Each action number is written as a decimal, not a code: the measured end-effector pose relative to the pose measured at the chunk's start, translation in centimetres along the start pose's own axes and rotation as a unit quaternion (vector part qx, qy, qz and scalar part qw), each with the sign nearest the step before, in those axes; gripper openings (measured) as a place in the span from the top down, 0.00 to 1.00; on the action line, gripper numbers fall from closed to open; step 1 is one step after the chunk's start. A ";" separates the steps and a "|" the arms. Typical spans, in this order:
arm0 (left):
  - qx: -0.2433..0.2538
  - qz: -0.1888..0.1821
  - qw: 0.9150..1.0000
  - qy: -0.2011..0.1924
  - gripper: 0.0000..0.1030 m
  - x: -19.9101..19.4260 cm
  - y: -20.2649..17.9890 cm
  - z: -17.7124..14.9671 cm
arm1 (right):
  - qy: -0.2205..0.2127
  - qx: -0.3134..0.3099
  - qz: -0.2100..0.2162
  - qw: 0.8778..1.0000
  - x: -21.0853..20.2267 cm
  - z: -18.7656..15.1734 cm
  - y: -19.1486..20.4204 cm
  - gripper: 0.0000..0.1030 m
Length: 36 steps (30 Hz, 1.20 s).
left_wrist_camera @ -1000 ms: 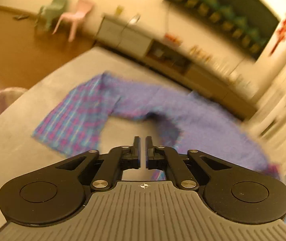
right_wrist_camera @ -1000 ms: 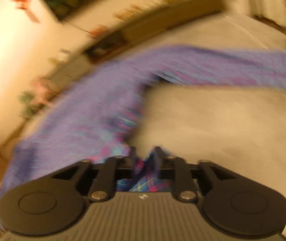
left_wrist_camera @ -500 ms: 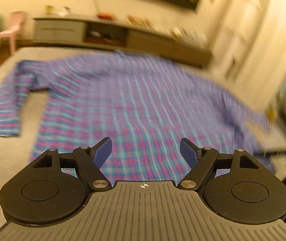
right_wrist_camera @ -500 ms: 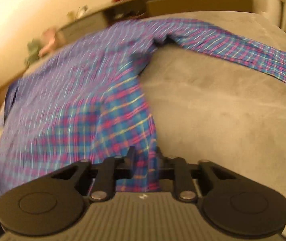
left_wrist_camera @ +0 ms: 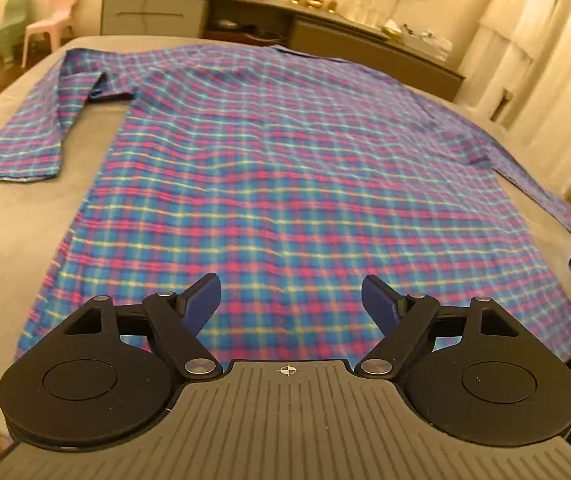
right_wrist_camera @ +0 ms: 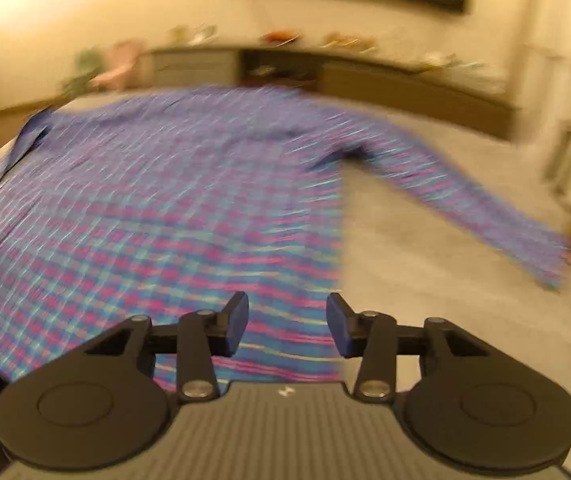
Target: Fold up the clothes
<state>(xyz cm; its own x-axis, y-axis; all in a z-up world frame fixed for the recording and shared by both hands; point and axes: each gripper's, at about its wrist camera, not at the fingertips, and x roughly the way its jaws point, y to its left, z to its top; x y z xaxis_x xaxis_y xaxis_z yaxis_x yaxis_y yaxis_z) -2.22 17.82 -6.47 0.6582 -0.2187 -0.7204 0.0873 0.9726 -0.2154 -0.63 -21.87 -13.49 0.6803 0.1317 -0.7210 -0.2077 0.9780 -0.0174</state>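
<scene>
We are looking across a wide grey surface (left_wrist_camera: 13, 216) that is filling most of both views. The shirt (left_wrist_camera: 285, 168), plaid in blue, pink and yellow, is lying spread flat on it, hem near us and collar at the far edge. Its left sleeve (left_wrist_camera: 33, 136) is bending back toward us along the left side of the surface, the cuff resting flat and apart from the body of the shirt. Its right sleeve (right_wrist_camera: 465, 196) is stretching out to the right and toward the near side, with bare grey showing between it and the shirt's right edge.

Beyond the far edge a long low cabinet (left_wrist_camera: 365, 48) is running along the wall, small items lying on its top, too small to name. A pink chair (left_wrist_camera: 51, 16) and a green chair (left_wrist_camera: 5, 28) are standing at the far left on the floor.

We are holding the left tool (left_wrist_camera: 290, 300) over the near hem, about the middle of the shirt, jaws spread wide and gripping nothing. We are holding the right tool (right_wrist_camera: 287, 324) over the near right corner of the hem, where plaid is meeting grey; its jaws are parted too, with no cloth between them. The right view is blurring heavily, so we cannot tell whether its fingertips are touching the cloth.
</scene>
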 end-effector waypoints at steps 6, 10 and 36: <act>-0.014 0.031 0.998 0.043 0.28 0.6 2.2 0.1 | 0.104 -0.022 0.012 0.994 2.4 -1.2 -0.7 0.58; 0.003 -0.016 1.000 0.001 0.28 -2.0 1.9 3.6 | 0.123 -0.042 0.018 0.991 1.3 -0.4 -1.8 0.59; -0.033 0.178 0.983 -0.013 0.28 23.6 16.0 26.2 | 0.028 0.067 -0.039 0.997 25.6 17.7 -13.8 0.43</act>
<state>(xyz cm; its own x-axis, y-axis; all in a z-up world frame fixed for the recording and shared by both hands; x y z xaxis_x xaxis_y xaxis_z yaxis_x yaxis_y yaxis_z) 34.28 30.29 -9.60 0.6566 0.1378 -0.7416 -0.1998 0.9798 0.0052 32.09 -29.19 -19.42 0.6496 0.0493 -0.7587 -0.0573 0.9982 0.0158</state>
